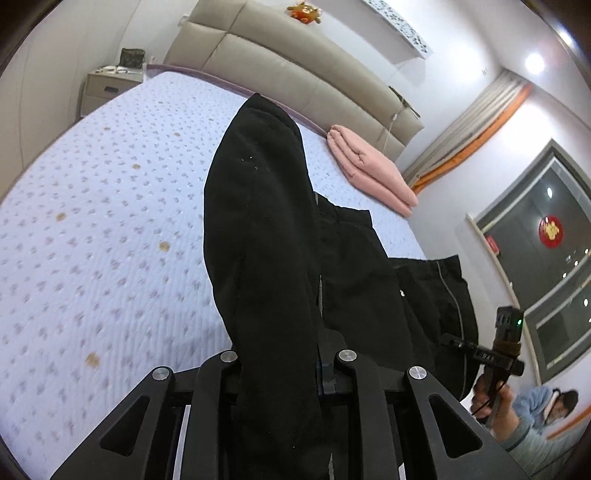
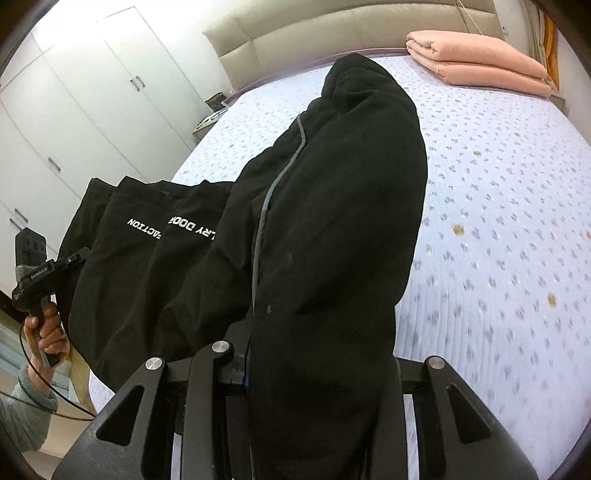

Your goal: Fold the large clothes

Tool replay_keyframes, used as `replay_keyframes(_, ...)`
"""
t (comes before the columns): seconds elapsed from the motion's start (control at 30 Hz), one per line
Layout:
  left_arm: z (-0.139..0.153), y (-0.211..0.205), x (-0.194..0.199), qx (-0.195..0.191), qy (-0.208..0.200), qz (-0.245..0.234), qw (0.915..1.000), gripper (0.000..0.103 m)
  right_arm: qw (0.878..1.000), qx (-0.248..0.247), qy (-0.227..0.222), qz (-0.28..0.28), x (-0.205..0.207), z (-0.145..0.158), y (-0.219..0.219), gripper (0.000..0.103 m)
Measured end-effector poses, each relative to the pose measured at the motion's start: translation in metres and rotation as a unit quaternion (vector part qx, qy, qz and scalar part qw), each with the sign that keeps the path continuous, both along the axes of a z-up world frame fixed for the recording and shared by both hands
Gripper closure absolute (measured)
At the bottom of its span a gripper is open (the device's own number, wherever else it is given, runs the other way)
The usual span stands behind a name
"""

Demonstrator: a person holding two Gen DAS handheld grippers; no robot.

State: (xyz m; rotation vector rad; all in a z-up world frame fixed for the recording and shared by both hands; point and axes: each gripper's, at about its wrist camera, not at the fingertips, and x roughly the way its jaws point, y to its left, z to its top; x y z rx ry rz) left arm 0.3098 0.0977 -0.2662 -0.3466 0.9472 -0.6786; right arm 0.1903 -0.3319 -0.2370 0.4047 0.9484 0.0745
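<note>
**Both grippers clamped on the black garment, lifted over the bed**

You hold one black garment between two tools. Your left hand-held gripper is closed on a thick bunch of the cloth, which runs up from between its fingers toward 12 o'clock. Your right hand-held gripper is likewise closed on a bunch of the same garment. Judging by the cloth sagging between the two grips, you keep it raised so it hangs free and can be laid flat for a fold.

In the left wrist view the rest of the garment drapes toward 3 o'clock, with the far end reaching the bed. In the right wrist view the slack hangs at 9 o'clock, showing white lettering.

One folded pink blanket sits at 1 o'clock near the headboard, well apart from your work. One nightstand stands at 10 o'clock in the left view.
</note>
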Motion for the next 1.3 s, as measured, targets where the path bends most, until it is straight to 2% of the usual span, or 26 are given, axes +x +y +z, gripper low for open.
replay_keyframes(0.13, -0.015, 0.033, -0.038, 0.007, 0.031, 0.001, 0.9995, 0.086, 0.999, -0.008, 0.031, -0.005, -0.023, -0.006, 0.033, 0.067)
replay_keyframes(0.2, -0.029, 0.048, -0.058, -0.004, 0.049, -0.005, 0.9988, 0.093, 0.999, -0.012, 0.053, -0.006, -0.042, -0.017, 0.049, 0.067)
replay_keyframes(0.27, -0.044, 0.056, -0.07, 0.003, 0.063, 0.0, 0.998, 0.093, 0.997, -0.01, 0.074, -0.008, -0.052, -0.033, 0.061, 0.067)
replay_keyframes(0.33, -0.079, 0.055, -0.074, 0.056, 0.077, -0.002, 0.9955, 0.092, 0.995, -0.01, 0.103, -0.007, -0.058, -0.06, 0.076, 0.067)
replay_keyframes(0.37, -0.106, 0.057, -0.072, 0.074, 0.1, 0.003, 0.9922, 0.092, 0.992, -0.036, 0.117, -0.012, -0.06, -0.075, 0.083, 0.067)
replay_keyframes(0.43, -0.154, 0.072, -0.067, 0.07, 0.153, 0.026, 0.9854, 0.091, 0.987, -0.062, 0.141, -0.034, -0.06, -0.101, 0.079, 0.064)
replay_keyframes(0.47, -0.172, 0.076, -0.063, 0.056, 0.175, 0.029, 0.9825, 0.089, 0.986, -0.037, 0.153, -0.057, -0.062, -0.115, 0.068, 0.059)
replay_keyframes(0.5, -0.19, 0.082, -0.057, 0.02, 0.19, 0.034, 0.9809, 0.084, 0.984, 0.004, 0.158, -0.081, -0.065, -0.128, 0.054, 0.055)
replay_keyframes(0.53, -0.198, 0.086, -0.052, -0.002, 0.192, 0.04, 0.9807, 0.082, 0.983, 0.02, 0.155, -0.091, -0.072, -0.135, 0.043, 0.051)
replay_keyframes(0.6, -0.213, 0.093, -0.038, -0.047, 0.206, 0.05, 0.9763, 0.077, 0.982, 0.034, 0.149, -0.108, -0.074, -0.144, 0.036, 0.043)
replay_keyframes(0.67, -0.225, 0.101, -0.032, -0.068, 0.216, 0.057, 0.9724, 0.068, 0.979, 0.051, 0.151, -0.123, -0.08, -0.159, 0.027, 0.029)
replay_keyframes(0.7, -0.232, 0.108, -0.029, -0.068, 0.238, 0.069, 0.9665, 0.045, 0.978, 0.065, 0.15, -0.132, -0.091, -0.164, 0.016, 0.026)
replay_keyframes(0.73, -0.236, 0.113, -0.028, -0.067, 0.251, 0.075, 0.9628, 0.041, 0.975, 0.082, 0.149, -0.141, -0.093, -0.167, 0.014, 0.024)
replay_keyframes(0.8, -0.233, 0.127, -0.031, -0.079, 0.258, 0.076, 0.9601, 0.041, 0.971, 0.1, 0.152, -0.153, -0.1, -0.167, 0.008, 0.024)
replay_keyframes(0.87, -0.222, 0.136, -0.035, -0.064, 0.252, 0.07, 0.9629, 0.043, 0.97, 0.09, 0.159, -0.16, -0.109, -0.159, 0.001, 0.024)
replay_keyframes(0.9, -0.213, 0.141, -0.036, -0.05, 0.244, 0.068, 0.966, 0.043, 0.97, 0.078, 0.164, -0.162, -0.114, -0.154, -0.005, 0.024)
replay_keyframes(0.93, -0.202, 0.146, -0.036, -0.032, 0.234, 0.07, 0.9692, 0.043, 0.97, 0.062, 0.167, -0.164, -0.109, -0.15, 0.01, 0.023)
replay_keyframes(1.07, -0.154, 0.163, -0.048, 0.032, 0.187, 0.089, 0.9778, 0.045, 0.974, -0.031, 0.162, -0.154, -0.109, -0.1, 0.036, 0.021)
replay_keyframes(1.13, -0.128, 0.155, -0.062, 0.059, 0.158, 0.086, 0.9819, 0.045, 0.978, -0.059, 0.144, -0.137, -0.101, -0.07, 0.05, 0.021)
replay_keyframes(1.2, -0.098, 0.131, -0.073, 0.082, 0.122, 0.062, 0.9872, 0.045, 0.983, -0.087, 0.119, -0.111, -0.084, -0.047, 0.078, 0.021)
replay_keyframes(1.27, -0.081, 0.109, -0.085, 0.103, 0.093, 0.036, 0.9897, 0.045, 0.987, -0.087, 0.102, -0.089, -0.077, -0.038, 0.101, 0.021)
replay_keyframes(1.3, -0.076, 0.09, -0.093, 0.109, 0.081, 0.013, 0.9907, 0.045, 0.989, -0.075, 0.098, -0.081, -0.083, -0.036, 0.095, 0.021)
